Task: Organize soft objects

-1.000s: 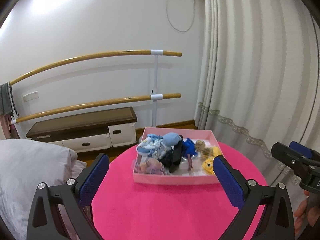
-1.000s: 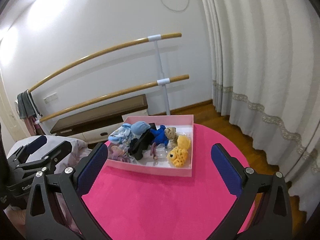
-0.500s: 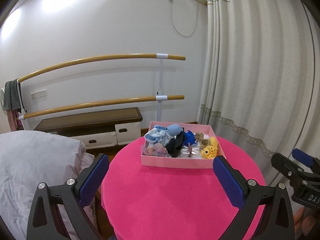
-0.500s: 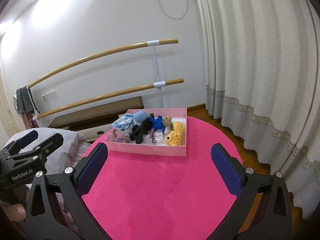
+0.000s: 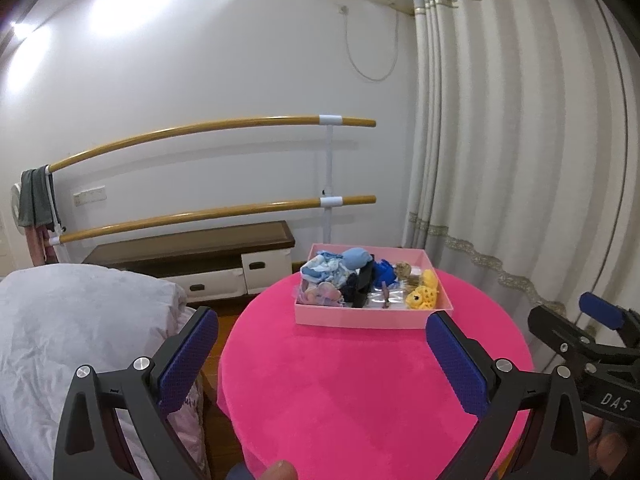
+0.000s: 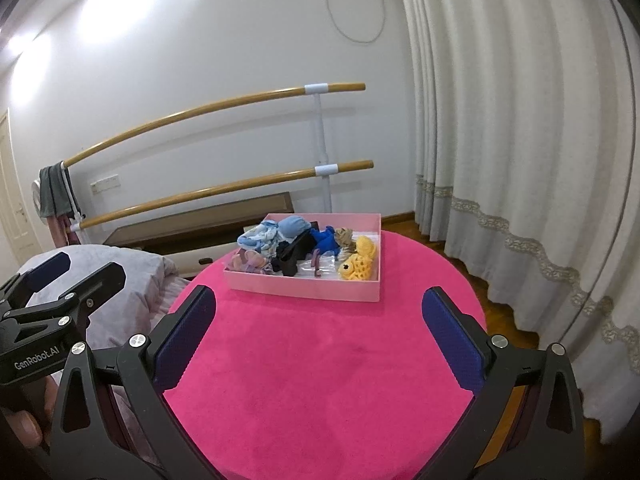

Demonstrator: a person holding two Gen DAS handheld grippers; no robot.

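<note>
Item: pink box (image 5: pixel 360 317), shallow and open-topped, standing on the far half of a round table (image 5: pixel 360 392) covered in bright pink cloth; near half of the table bare.

Contents: soft objects heaped together; pale blue patterned cloth bundle (image 5: pixel 326 270) at the far left corner; pinkish frilled piece (image 5: pixel 322 294) at the near left; black piece (image 5: pixel 360 286) in the middle, upright or tilted cannot be told; blue plush (image 5: pixel 383 271) behind it; yellow knitted fish (image 5: pixel 421 296) at the near right corner; small brown plush (image 5: pixel 402 269) behind the fish; clear plastic wrap on the box floor between them.

Tools: left gripper (image 5: pixel 320 354), jaws wide apart, nothing between them, held over the near table edge, well short of the box; right gripper (image 6: pixel 319 334), jaws likewise spread and empty, also well apart from the box.

Hazards, judged:
- pieces overlap, so a grasp on one is likely to drag a neighbour out with it;
- plastic wrap may be pinched along with a toy, being hard to tell from the floor;
- box looks light, and a sideways pull on tangled cloth could slide or tip it toward the far table rim;
- both grippers converging on one small box may collide;
- bed (image 5: pixel 80 320) lies just beside the table on the left, so a dropped piece could fall between them.
</note>
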